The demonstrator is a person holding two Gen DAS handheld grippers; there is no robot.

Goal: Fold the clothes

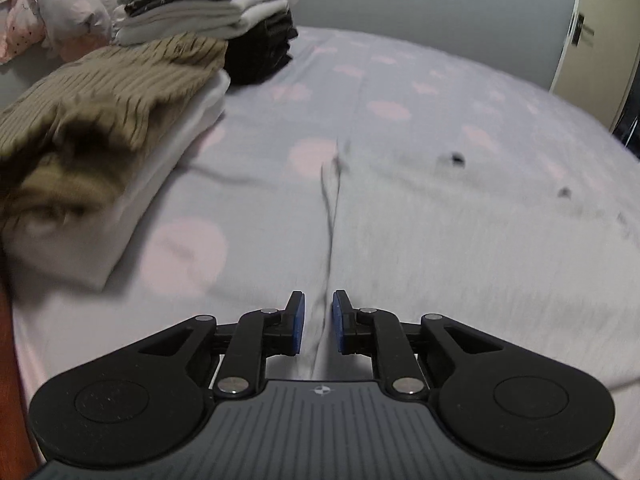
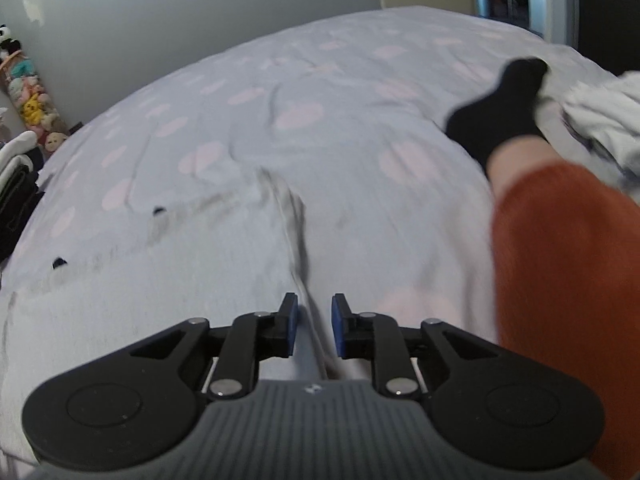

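While a pale grey garment (image 1: pixel 420 220) lies spread flat on the dotted bedsheet (image 1: pixel 380 80), a raised fold of it runs between the parted pads of the left gripper (image 1: pixel 318 322) and the right gripper (image 2: pixel 314 322), neither pressing it. Folded stacks (image 1: pixel 120 92) sit to the left; an orange-clad leg (image 2: pixel 560 260) rests to the right.

- The left gripper (image 1: pixel 318 322) points forward and down toward the bed, its blue pads (image 1: pixel 298 322) slightly apart.
- The right gripper (image 2: pixel 314 326) tilts down likewise, jaws narrowly parted.
- The person's leg (image 2: pixel 560 264), in an orange trouser leg, stretches out at the right, ending in a black-socked foot (image 2: pixel 500 108).
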